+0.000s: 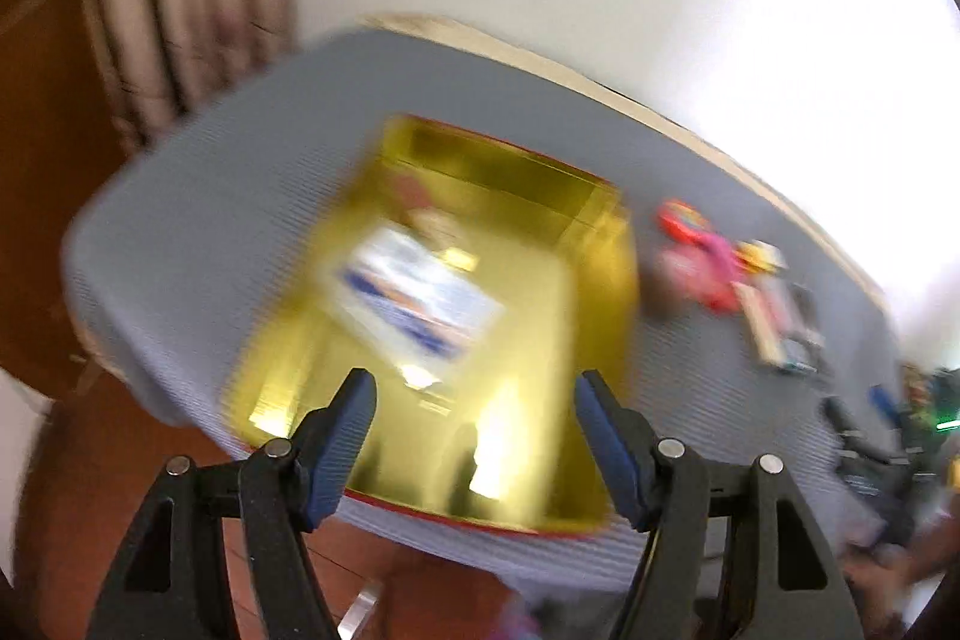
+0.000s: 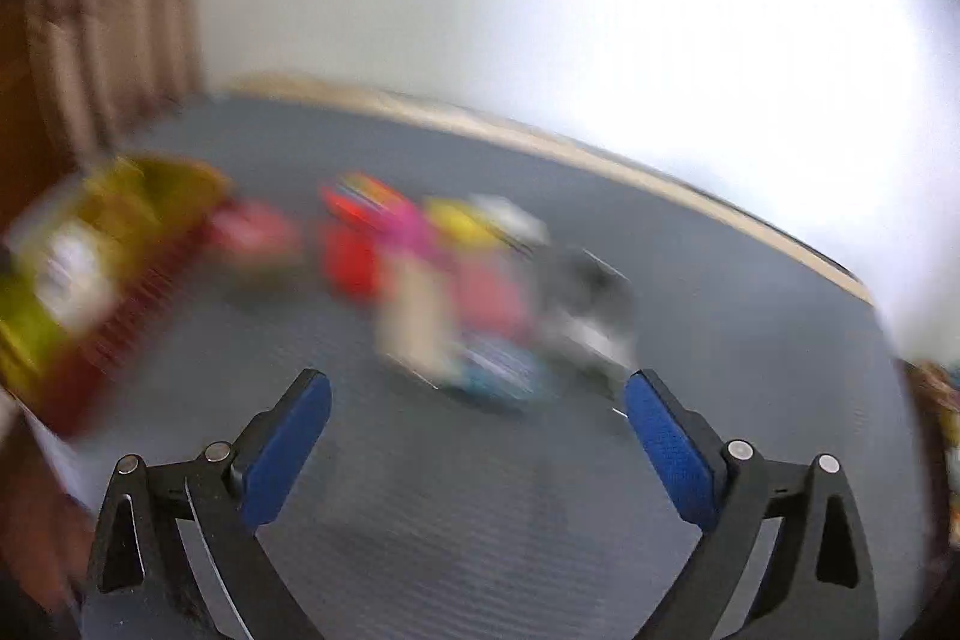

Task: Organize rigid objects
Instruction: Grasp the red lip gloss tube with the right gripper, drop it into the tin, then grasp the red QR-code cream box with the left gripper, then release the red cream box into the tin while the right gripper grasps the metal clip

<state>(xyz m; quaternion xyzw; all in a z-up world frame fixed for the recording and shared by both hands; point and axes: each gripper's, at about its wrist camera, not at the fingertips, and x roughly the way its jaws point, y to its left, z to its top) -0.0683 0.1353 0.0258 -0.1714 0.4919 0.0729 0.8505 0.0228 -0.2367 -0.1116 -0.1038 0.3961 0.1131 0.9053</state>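
2 grippers hang empty over the table: 1 above the gold box, 1 facing the loose pile.

1 gold box [image 1: 528, 316], red outside, sits on the grey mat [image 1: 180, 232] holding 1 white-and-blue packet [image 1: 420, 298] and at least 1 more blurred item. The left gripper [image 1: 474, 436] stands about half open above it, nothing between its pads. The right gripper [image 2: 477, 436] is spread wide and bare, aimed at the pile [image 2: 456, 280] beside the box: roughly 6 to 8 small items, too blurred to count exactly. Judged step: fetching the next piece. Next move calls for slowing, picking 1 separable item at the pile's near edge, then closing squarely on it.
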